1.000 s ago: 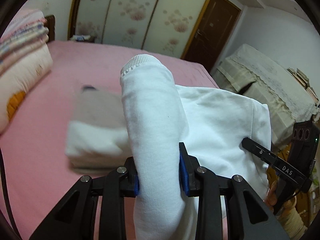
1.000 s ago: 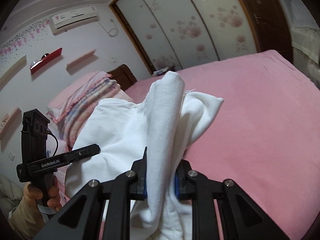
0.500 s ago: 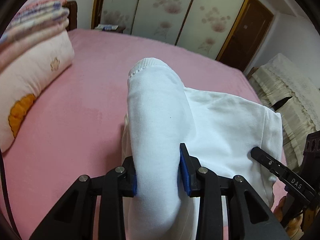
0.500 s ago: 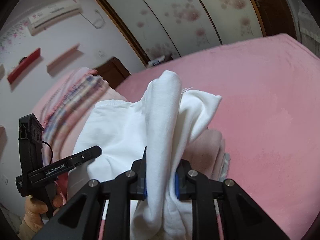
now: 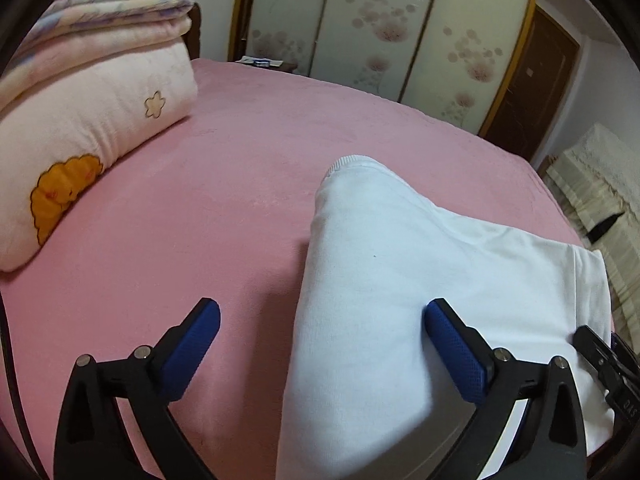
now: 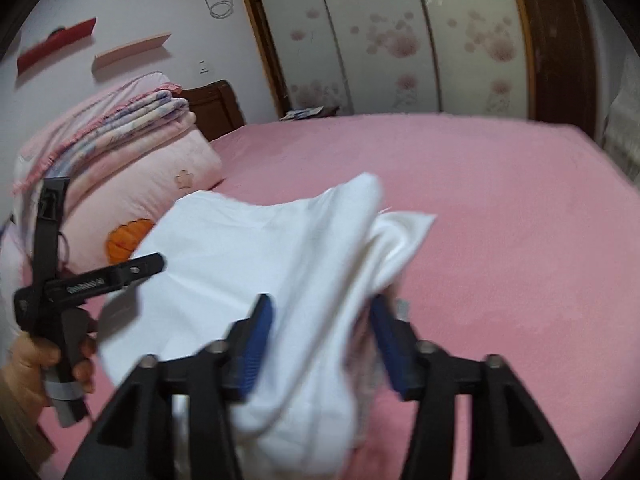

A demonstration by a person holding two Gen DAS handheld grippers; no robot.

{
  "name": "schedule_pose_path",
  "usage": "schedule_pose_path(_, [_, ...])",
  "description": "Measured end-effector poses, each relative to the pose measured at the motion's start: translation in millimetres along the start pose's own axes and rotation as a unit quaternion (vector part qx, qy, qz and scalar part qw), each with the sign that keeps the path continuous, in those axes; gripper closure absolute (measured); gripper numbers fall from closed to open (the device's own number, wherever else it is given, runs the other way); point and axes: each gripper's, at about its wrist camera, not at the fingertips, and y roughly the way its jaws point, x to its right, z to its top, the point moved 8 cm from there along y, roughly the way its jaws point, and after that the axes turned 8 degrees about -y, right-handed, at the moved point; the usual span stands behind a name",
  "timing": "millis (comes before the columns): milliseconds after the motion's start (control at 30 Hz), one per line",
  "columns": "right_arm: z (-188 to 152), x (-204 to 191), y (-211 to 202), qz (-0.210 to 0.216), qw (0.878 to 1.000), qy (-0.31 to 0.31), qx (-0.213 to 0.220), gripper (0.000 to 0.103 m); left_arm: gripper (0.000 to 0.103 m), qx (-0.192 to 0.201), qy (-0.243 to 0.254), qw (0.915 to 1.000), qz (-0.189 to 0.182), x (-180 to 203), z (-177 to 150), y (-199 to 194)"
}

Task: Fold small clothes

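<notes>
A folded white garment (image 5: 400, 288) lies on the pink bed (image 5: 240, 168); its ribbed cuff points away from me. My left gripper (image 5: 322, 342) is open, its blue pads wide apart, the right pad touching the cloth. In the right wrist view the same white garment (image 6: 280, 272) lies between the open blue pads of my right gripper (image 6: 320, 340); the view is blurred. A pinkish folded cloth (image 6: 366, 364) peeks out under the white one. The left gripper (image 6: 100, 276) shows at the left of that view, held in a hand.
A stack of folded pink quilts and a pillow (image 5: 80, 92) lies at the bed's left. A floral wardrobe (image 5: 380, 28) and a brown door (image 5: 536, 80) stand behind. A covered piece of furniture (image 5: 600, 200) stands at the right of the bed.
Both grippers have opened and let go of the white garment, which now rests on the bed over the folded pile. Both views have dropped and tilted.
</notes>
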Motion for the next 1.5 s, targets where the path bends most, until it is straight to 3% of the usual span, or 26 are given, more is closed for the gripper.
schedule_pose_path(33, [1.7, 3.2, -4.6, -0.018, 1.000, -0.006, 0.010, 0.035, 0.000, 0.003, -0.005, 1.0000, 0.002, -2.4, 0.8, -0.4])
schedule_pose_path(133, [1.8, 11.6, -6.0, -0.019, 1.000, -0.008, 0.003, 0.034, 0.000, 0.006, -0.009, 0.9999, 0.009, -2.3, 2.9, -3.3])
schedule_pose_path(300, [2.4, 22.9, -25.8, -0.041, 0.999, 0.001, 0.010, 0.034, 0.000, 0.034, 0.047, 0.9955, 0.076, 19.5, 2.3, -26.5])
schedule_pose_path(400, [2.7, 26.6, -43.2, -0.048, 0.999, 0.017, 0.009, 0.034, 0.000, 0.037, 0.063, 0.9934, 0.089, 31.6, -2.0, -44.1])
schedule_pose_path(533, [-3.1, 28.5, -78.8, -0.051, 0.998, 0.026, 0.001, 0.034, 0.000, 0.029, 0.069, 0.9943, 0.076, 53.5, -16.1, -77.7])
schedule_pose_path(833, [-13.6, 24.1, -189.3, -0.056, 0.997, 0.047, -0.004, 0.034, 0.000, 0.031, 0.118, 0.9913, 0.049, 125.1, -85.0, -196.6])
schedule_pose_path(1067, [-40.2, 13.2, -287.1, -0.056, 0.997, 0.050, -0.007, 0.034, 0.000, 0.038, 0.110, 0.9930, -0.017, 172.5, -148.0, -290.0])
schedule_pose_path(1267, [-67.5, 6.5, -350.5, -0.067, 0.997, 0.041, -0.006, 0.034, 0.000, 0.030, 0.117, 0.9918, -0.041, 197.7, -195.4, -332.0])
schedule_pose_path(1500, [-93.1, 4.4, -395.6, -0.085, 0.996, 0.028, -0.003, 0.034, 0.000, 0.050, 0.141, 0.9883, -0.030, 216.3, -231.4, -367.2])
